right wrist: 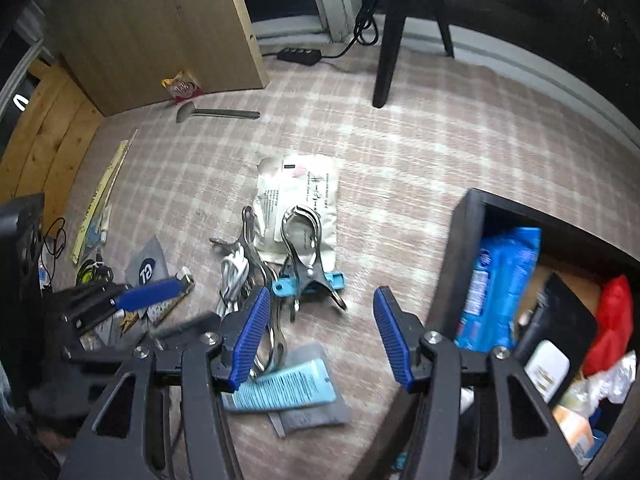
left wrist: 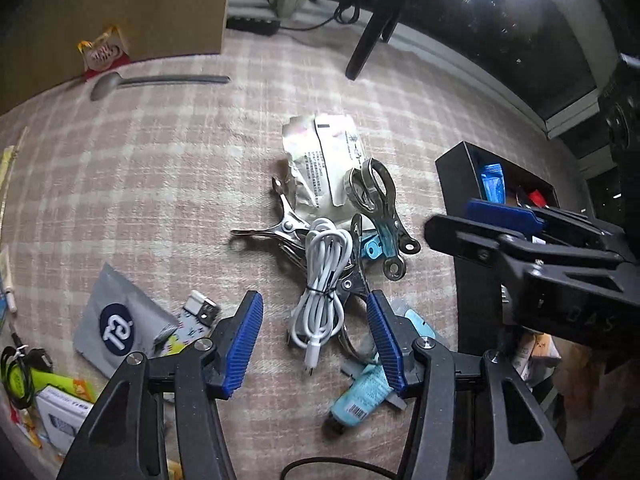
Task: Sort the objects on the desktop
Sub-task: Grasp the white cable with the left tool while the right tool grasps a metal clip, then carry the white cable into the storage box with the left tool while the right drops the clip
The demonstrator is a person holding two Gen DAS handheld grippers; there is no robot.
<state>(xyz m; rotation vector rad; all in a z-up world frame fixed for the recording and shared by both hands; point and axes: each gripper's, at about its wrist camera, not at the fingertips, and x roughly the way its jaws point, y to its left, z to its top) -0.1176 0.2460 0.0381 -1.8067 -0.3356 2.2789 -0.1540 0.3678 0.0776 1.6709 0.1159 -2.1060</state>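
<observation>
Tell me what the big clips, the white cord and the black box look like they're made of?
The big clips look like shiny bare metal: they glint and mirror the light. The white cord looks like smooth rubbery plastic, since it bends into soft loops. The black box has dull, flat walls, maybe painted wood or stiff board; I can't tell which.

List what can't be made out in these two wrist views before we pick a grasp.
- Black box contents: right wrist view shows a blue pack; deeper items are cut off by the right hand-held gripper and the frame edge.
- Metal clips: left wrist view, overlapped by the white cable; count unclear.
- Print on the white pouch: too small.
- Items at lower left, left wrist view: behind the left hand-held gripper.
</observation>
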